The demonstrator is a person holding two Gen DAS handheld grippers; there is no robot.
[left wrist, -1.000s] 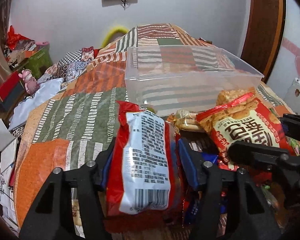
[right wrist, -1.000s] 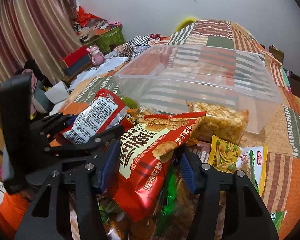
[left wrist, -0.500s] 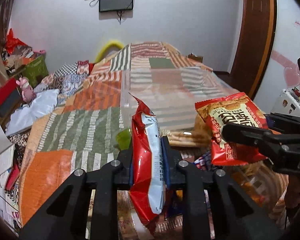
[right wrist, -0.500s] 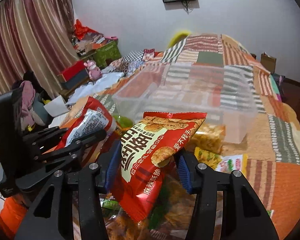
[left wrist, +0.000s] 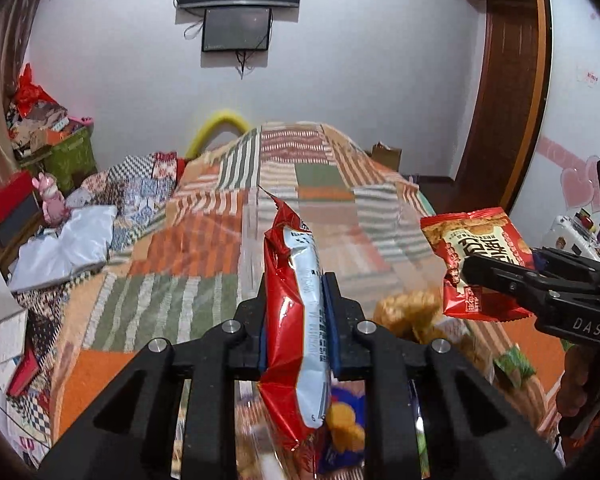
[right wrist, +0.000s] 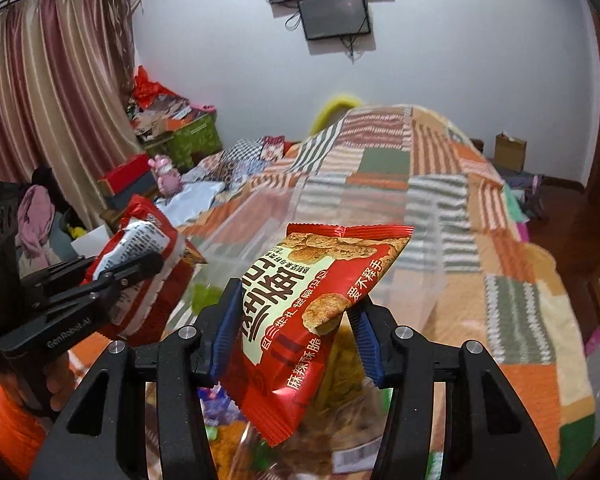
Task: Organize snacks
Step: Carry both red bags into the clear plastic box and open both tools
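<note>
My left gripper (left wrist: 298,308) is shut on a red and white snack packet (left wrist: 296,320), squeezed thin and held edge-on above the bed. My right gripper (right wrist: 292,320) is shut on a red cracker bag (right wrist: 300,320) with cream lettering. Each shows in the other view: the right gripper (left wrist: 500,276) with the cracker bag (left wrist: 476,252) at the right, the left gripper (right wrist: 140,268) with the packet (right wrist: 148,248) at the left. The clear plastic bin (right wrist: 380,248) stands on the bed just beyond both, blurred. More snack bags (right wrist: 340,364) lie below the grippers.
A patchwork bedspread (left wrist: 160,260) covers the bed (right wrist: 500,280). Boxes, a pink toy (left wrist: 50,200) and clutter sit along the left wall by the curtain (right wrist: 52,100). A wooden door frame (left wrist: 500,100) stands at the right. A screen (left wrist: 238,30) hangs on the far wall.
Both grippers rose from the snack pile with their bags. The left jaws closed tight and squeezed the packet thin. The bin sank lower in both views.
</note>
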